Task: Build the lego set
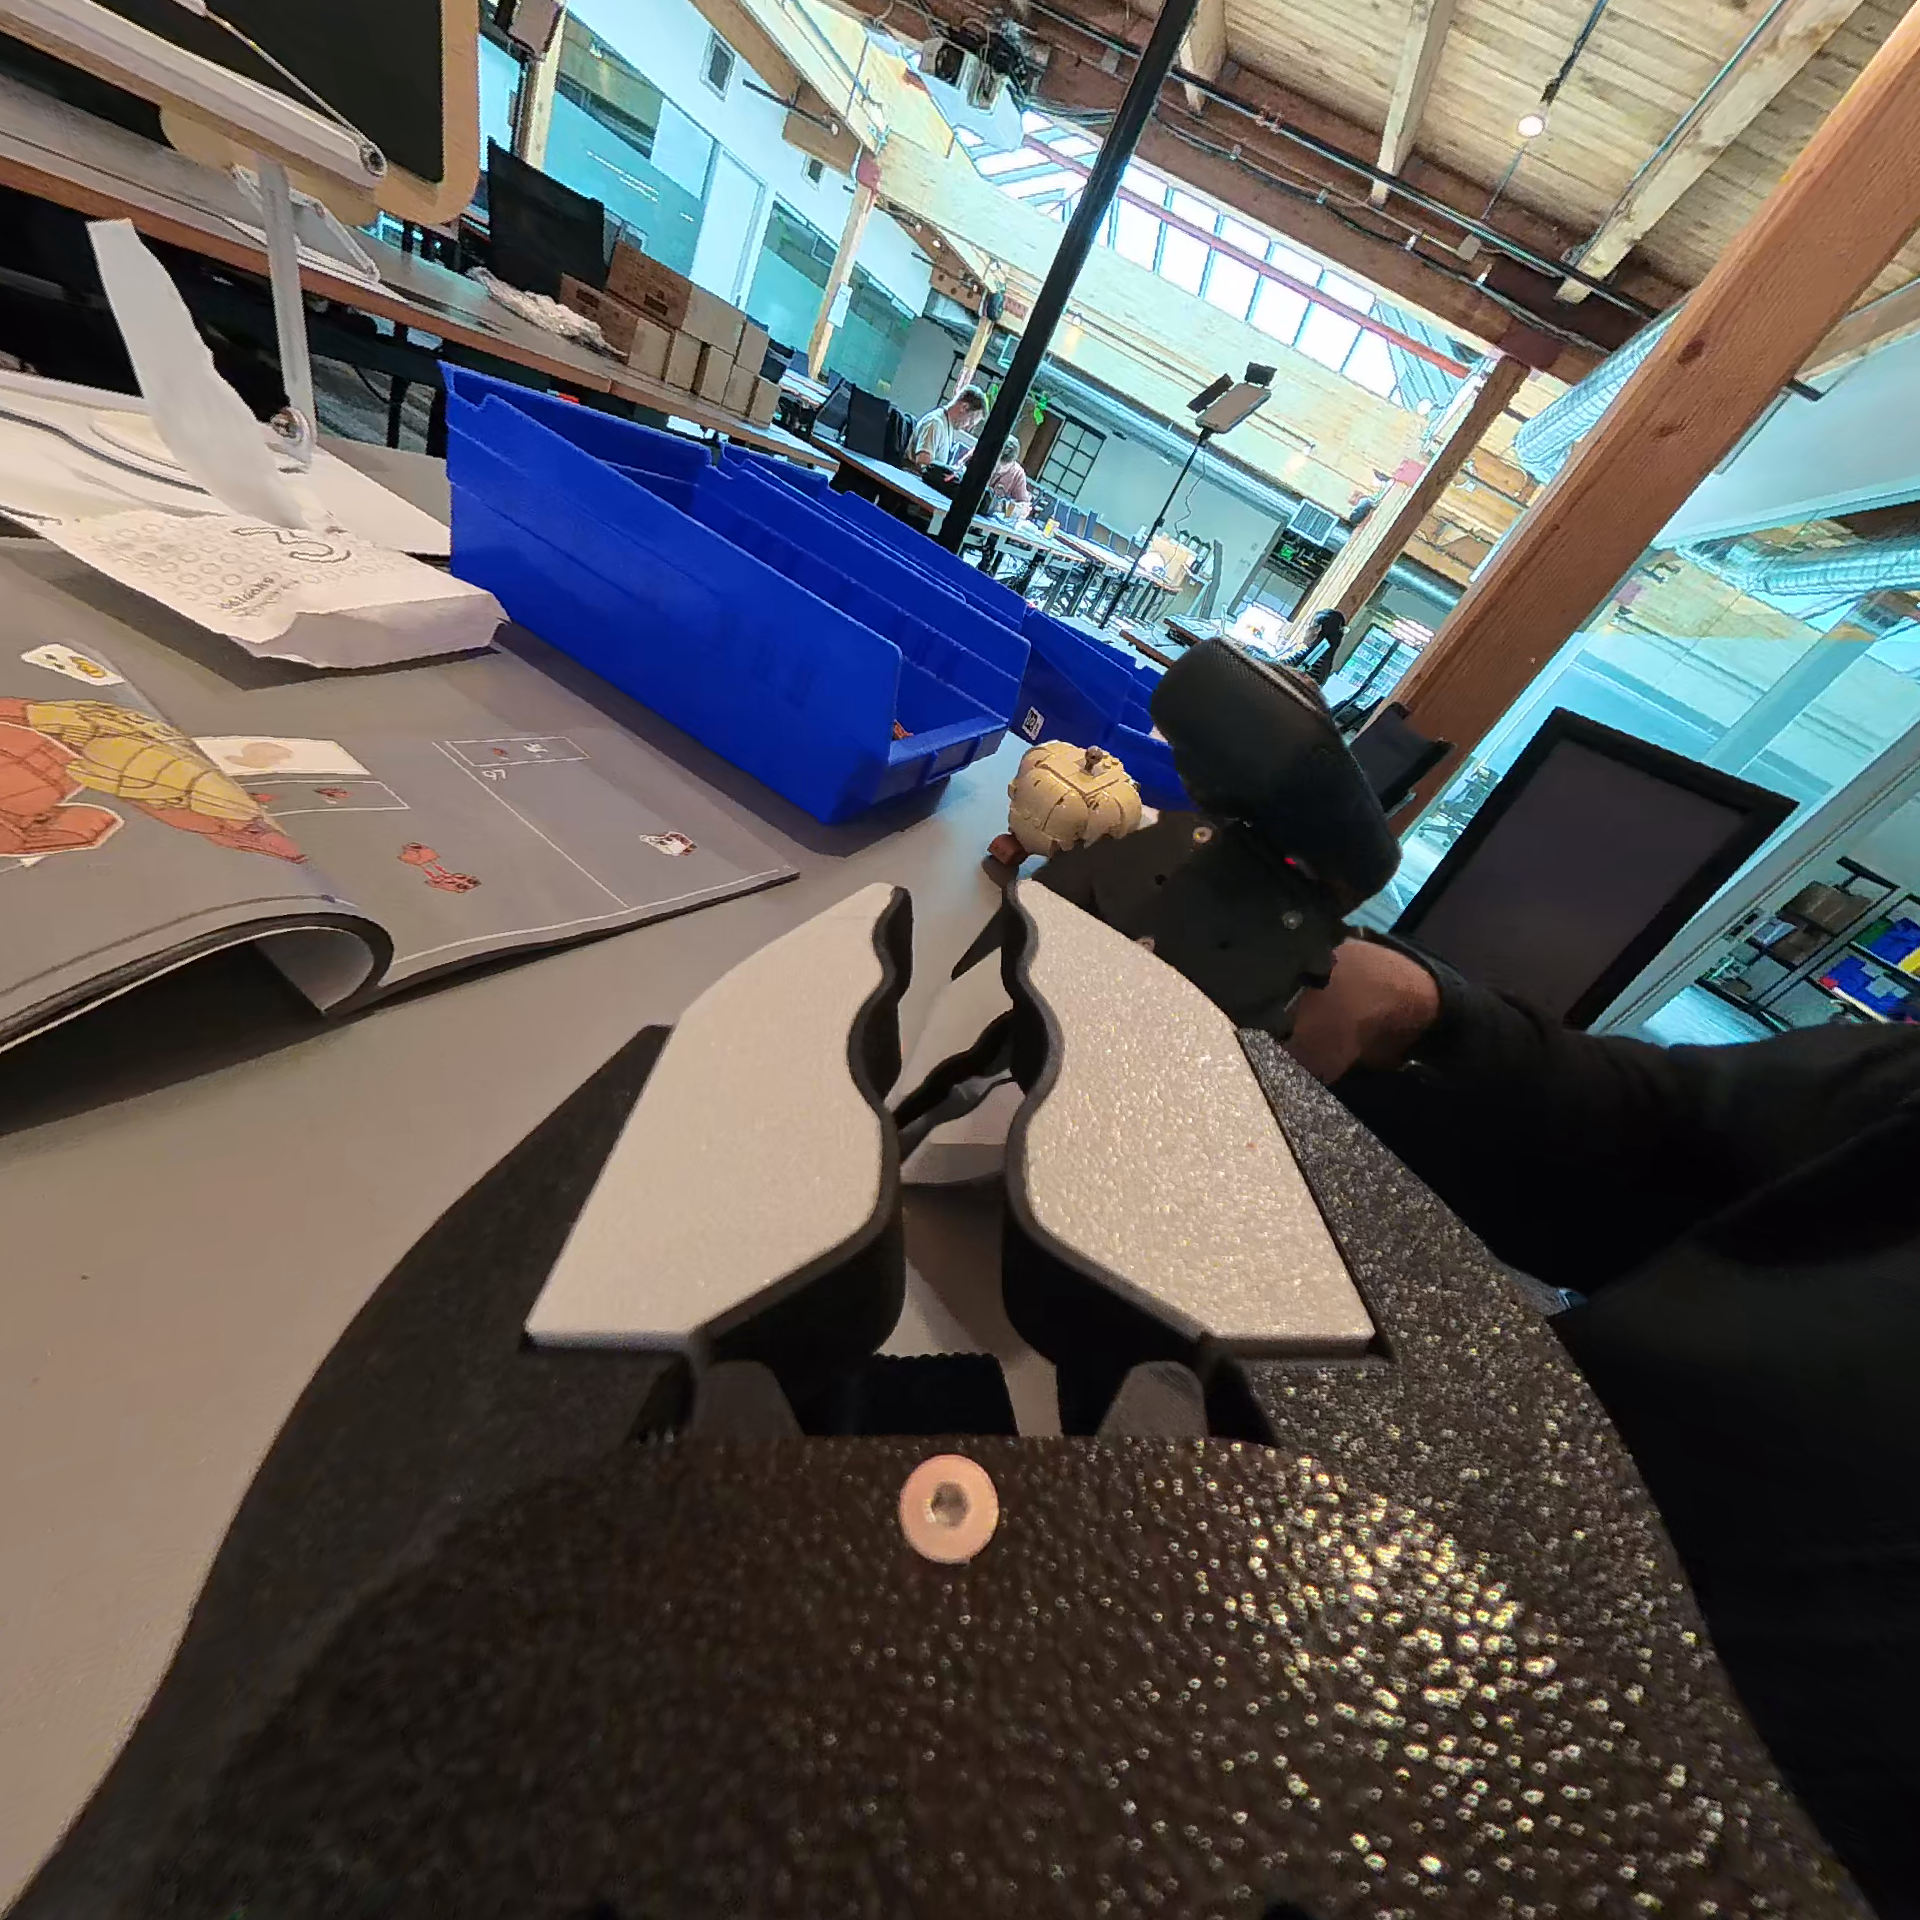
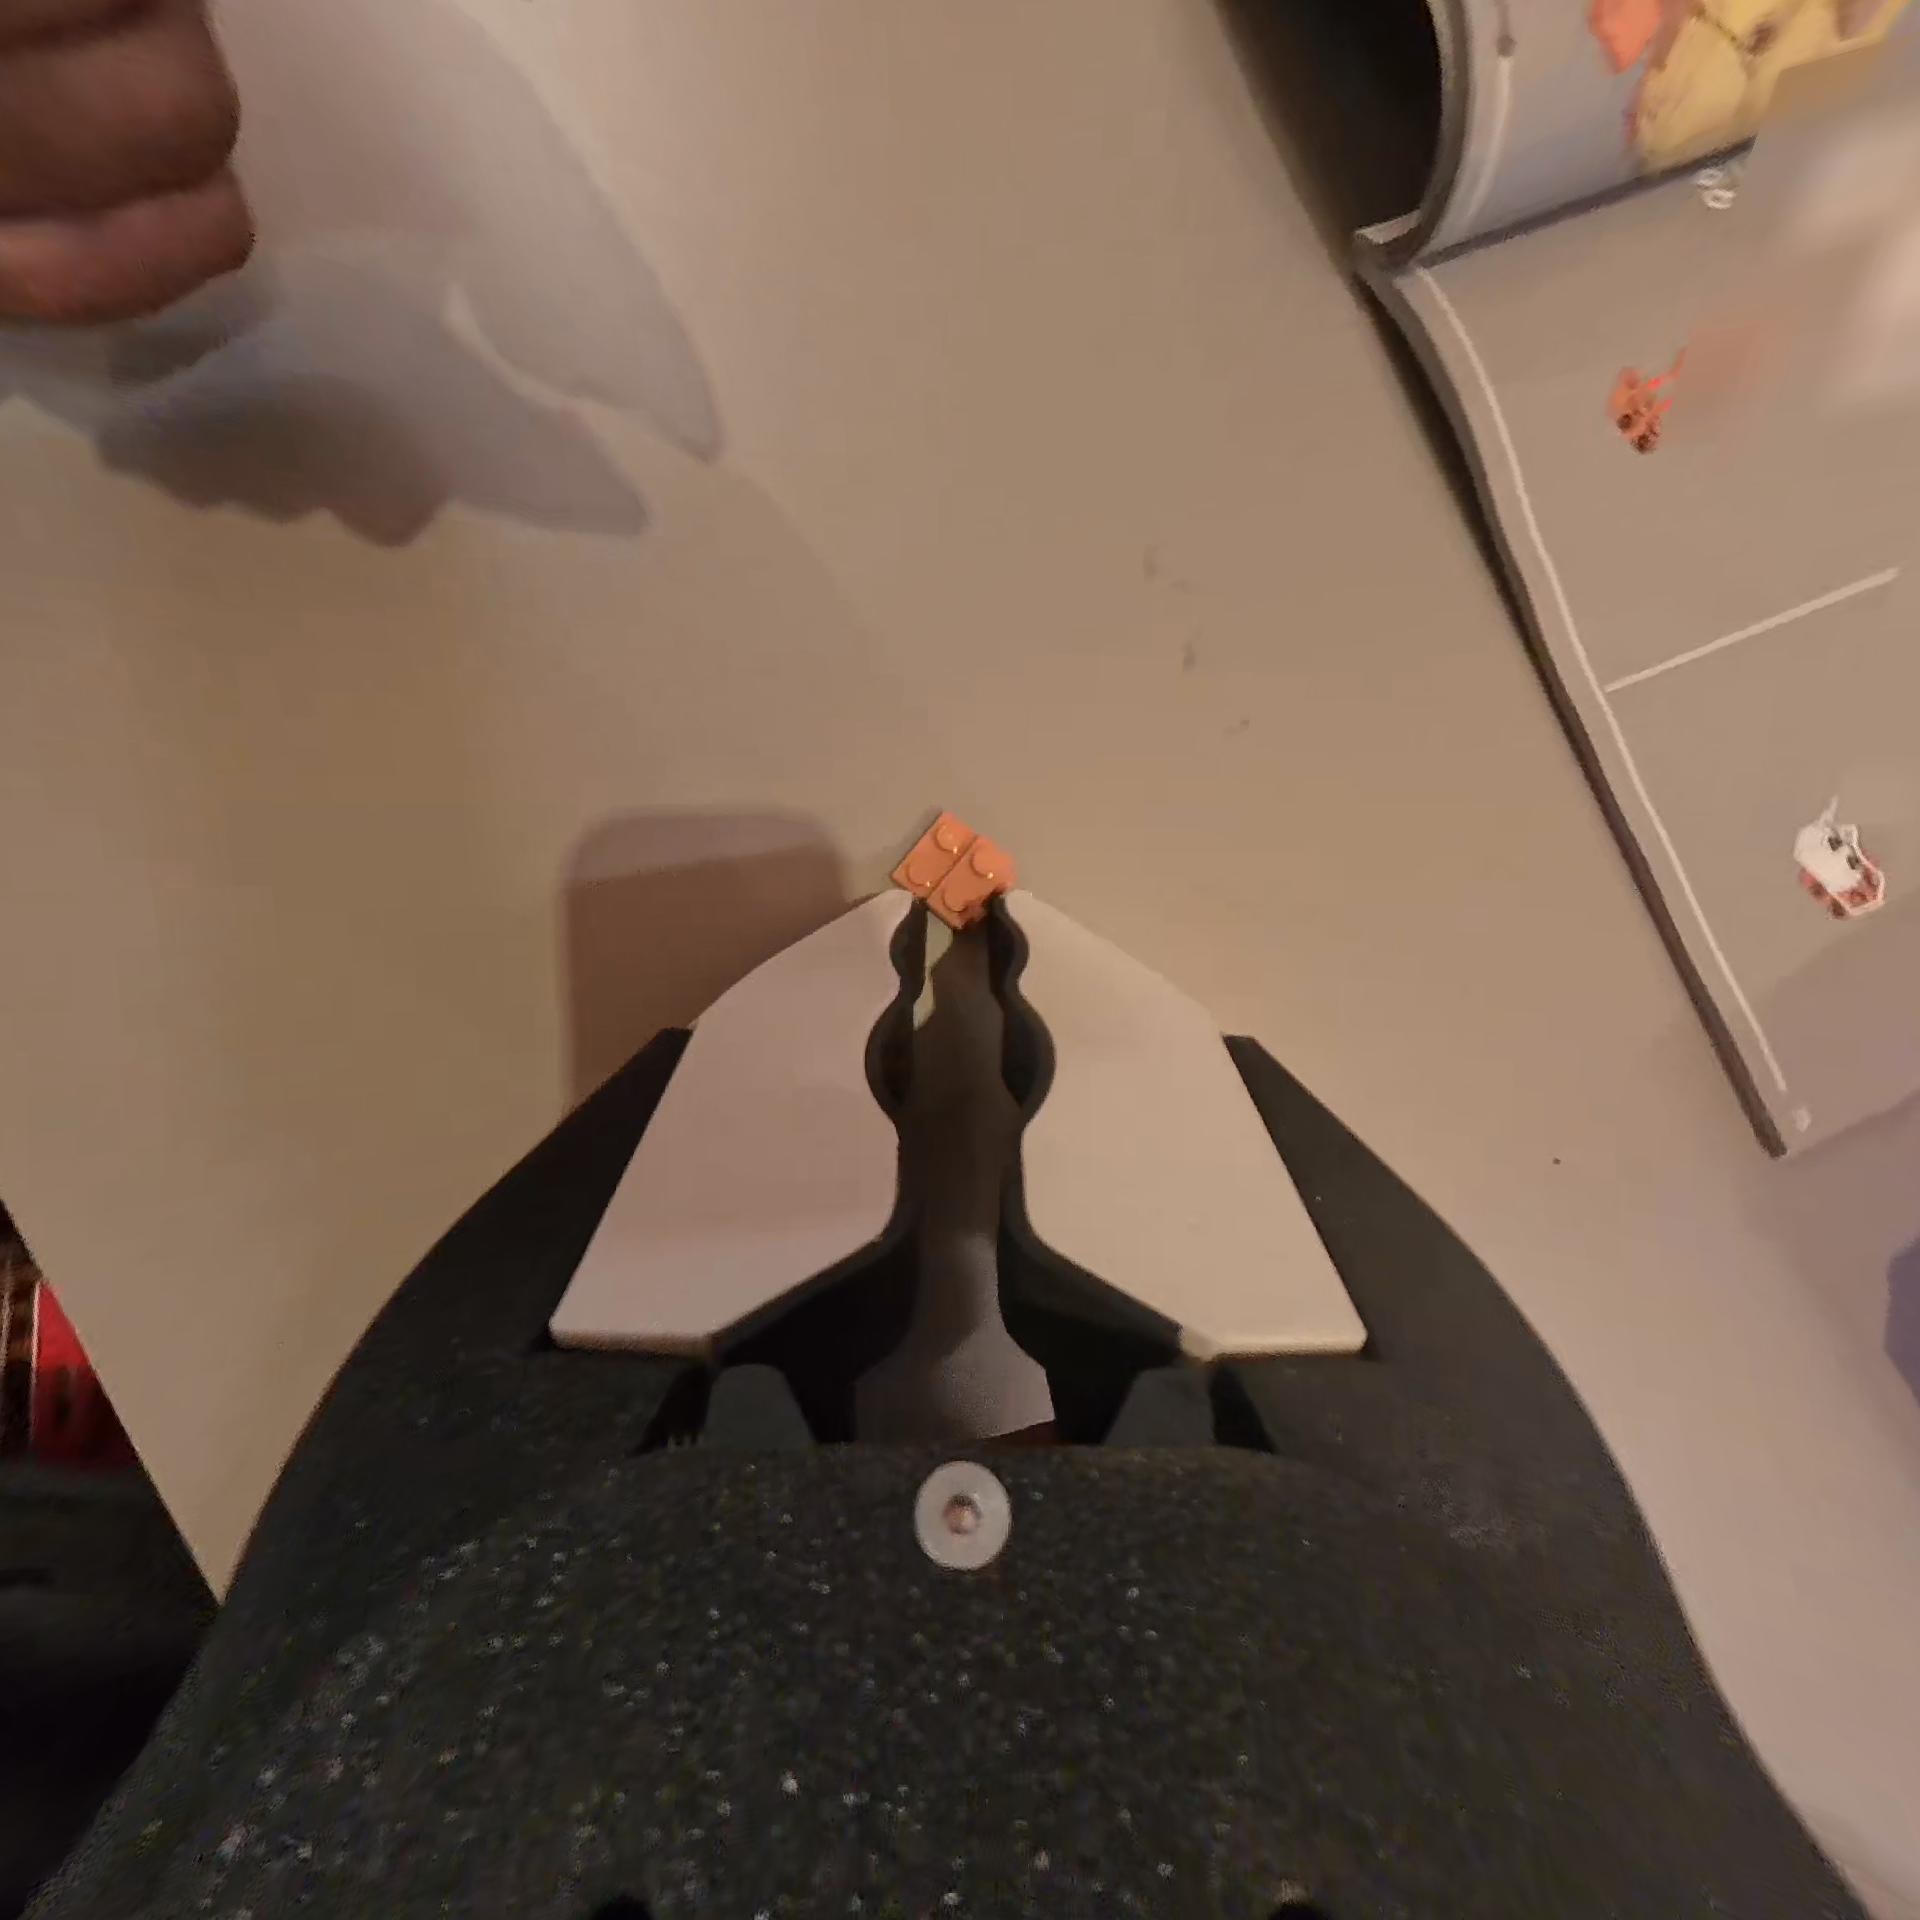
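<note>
Right tongs (image 2: 954,914): narrow, tips closed on the near corner of a small orange studded plate (image 2: 954,868) at frame centre; plate lies diagonally on the grey counter (image 2: 935,520). Left tongs (image 1: 956,914): narrow gap, nothing between them. Instruction booklet (image 2: 1714,623) at right; blue bins (image 1: 675,623) and tan brick model (image 1: 1075,795) beyond.

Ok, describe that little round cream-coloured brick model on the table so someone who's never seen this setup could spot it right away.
Start at the row of blue bins along the grey table, and go to the near end of the front bin. Just past that corner, beside the black right gripper, sits the cream brick model. It is the only rounded, pale, ball-like thing there, with a small dark stud on top and a brown piece at its base.
</note>
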A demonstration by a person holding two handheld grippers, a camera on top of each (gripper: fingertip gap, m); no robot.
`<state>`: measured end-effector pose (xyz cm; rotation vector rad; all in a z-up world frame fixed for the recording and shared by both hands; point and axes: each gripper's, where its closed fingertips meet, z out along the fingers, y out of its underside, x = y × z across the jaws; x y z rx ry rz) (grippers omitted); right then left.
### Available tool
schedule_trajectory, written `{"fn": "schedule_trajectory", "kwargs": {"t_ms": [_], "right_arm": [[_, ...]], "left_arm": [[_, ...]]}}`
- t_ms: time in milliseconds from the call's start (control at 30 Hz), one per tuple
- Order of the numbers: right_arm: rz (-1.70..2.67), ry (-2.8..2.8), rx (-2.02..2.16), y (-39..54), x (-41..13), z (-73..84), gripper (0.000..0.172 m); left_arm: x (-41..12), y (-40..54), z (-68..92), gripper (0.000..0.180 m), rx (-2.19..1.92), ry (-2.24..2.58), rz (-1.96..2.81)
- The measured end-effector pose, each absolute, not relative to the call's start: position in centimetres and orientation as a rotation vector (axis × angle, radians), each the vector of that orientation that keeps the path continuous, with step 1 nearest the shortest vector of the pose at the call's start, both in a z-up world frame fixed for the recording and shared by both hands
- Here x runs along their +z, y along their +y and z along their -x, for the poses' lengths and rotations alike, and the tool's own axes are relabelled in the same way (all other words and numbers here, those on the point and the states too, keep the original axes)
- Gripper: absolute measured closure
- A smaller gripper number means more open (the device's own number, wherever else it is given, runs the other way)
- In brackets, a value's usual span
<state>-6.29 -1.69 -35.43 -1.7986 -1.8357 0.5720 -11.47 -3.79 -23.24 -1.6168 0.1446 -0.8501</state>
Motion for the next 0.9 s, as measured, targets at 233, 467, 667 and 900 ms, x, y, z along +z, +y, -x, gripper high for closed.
{"fn": "schedule_trajectory", "kwargs": {"t_ms": [233,467,667,900], "right_arm": [[1.841,-1.626,0.442,0.8,-35.2,6.5,0.160],[1.786,-1.703,0.555,1.4,-33.5,4.0,0.145],[1.848,-1.762,0.557,1.7,-34.7,2.7,0.144],[1.811,-1.803,0.553,1.7,-35.3,3.6,0.153]], "left_arm": [[-23.3,-3.7,11.4,0.165,-0.847,0.141,1.620],[-23.3,-3.7,11.6,0.165,-0.848,0.132,1.615],[-23.4,-3.7,11.5,0.166,-0.846,0.136,1.621],[-23.6,-3.7,11.3,0.165,-0.848,0.147,1.636]]}}
